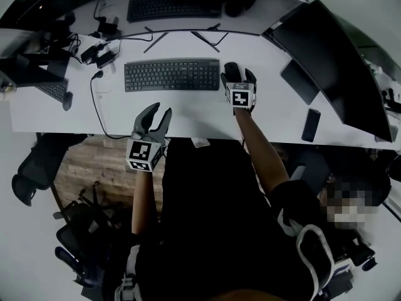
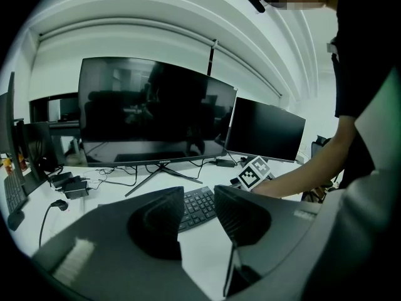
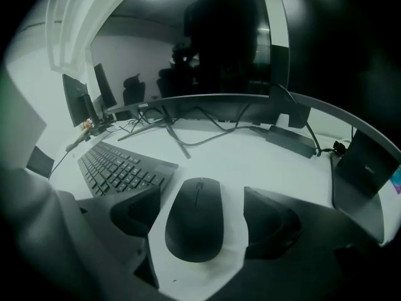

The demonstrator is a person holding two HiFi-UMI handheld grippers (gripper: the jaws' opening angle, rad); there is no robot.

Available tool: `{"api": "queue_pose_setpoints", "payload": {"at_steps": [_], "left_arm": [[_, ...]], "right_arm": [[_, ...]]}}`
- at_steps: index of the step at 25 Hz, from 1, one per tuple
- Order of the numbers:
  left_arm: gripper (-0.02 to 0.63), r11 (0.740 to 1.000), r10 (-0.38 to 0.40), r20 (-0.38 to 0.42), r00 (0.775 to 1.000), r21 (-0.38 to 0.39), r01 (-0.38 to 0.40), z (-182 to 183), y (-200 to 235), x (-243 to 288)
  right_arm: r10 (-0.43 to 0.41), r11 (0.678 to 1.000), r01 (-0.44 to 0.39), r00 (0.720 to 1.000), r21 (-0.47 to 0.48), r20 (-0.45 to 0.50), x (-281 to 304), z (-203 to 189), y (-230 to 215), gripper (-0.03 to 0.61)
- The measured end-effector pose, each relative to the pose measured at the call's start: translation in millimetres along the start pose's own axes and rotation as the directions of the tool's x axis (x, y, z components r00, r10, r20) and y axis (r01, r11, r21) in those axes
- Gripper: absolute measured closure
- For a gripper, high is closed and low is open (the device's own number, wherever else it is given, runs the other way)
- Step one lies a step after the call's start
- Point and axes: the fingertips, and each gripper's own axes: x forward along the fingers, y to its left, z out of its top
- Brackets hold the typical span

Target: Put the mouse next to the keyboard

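My left gripper [image 1: 160, 110] hangs released, nothing between its 2 jaws, over the desk's [image 1: 194, 119] near edge. Farther on, my right gripper [image 1: 239, 76] stands released astride the mouse [image 3: 194, 227], pads clear of it. The mouse lies just right of the keyboard [image 1: 171, 74].

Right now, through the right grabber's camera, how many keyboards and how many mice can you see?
Keyboard: 1
Mouse: 1
Total: 2
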Motion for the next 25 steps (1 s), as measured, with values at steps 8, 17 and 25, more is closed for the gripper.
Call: {"api": "queue_pose_setpoints", "payload": {"at_steps": [8,17,25], "left_arm": [[0.463,1.0,-0.004,0.041,0.999,0.0,0.004,8,0,5],[0.463,1.0,-0.018,0.066,0.998,-0.011,0.019,10,-5,4],[0.463,0.999,-0.038,0.085,0.996,0.004,0.038,22,-8,11]], "right_arm": [[0.041,0.996,-0.037,0.998,-0.081,0.052,-24,11,5,0.17],[0.071,0.989,-0.067,0.997,-0.131,0.032,-43,-1,9,0.323],[0.079,0.976,-0.056,0.992,-0.21,0.103,-68,8,17,0.461]]}}
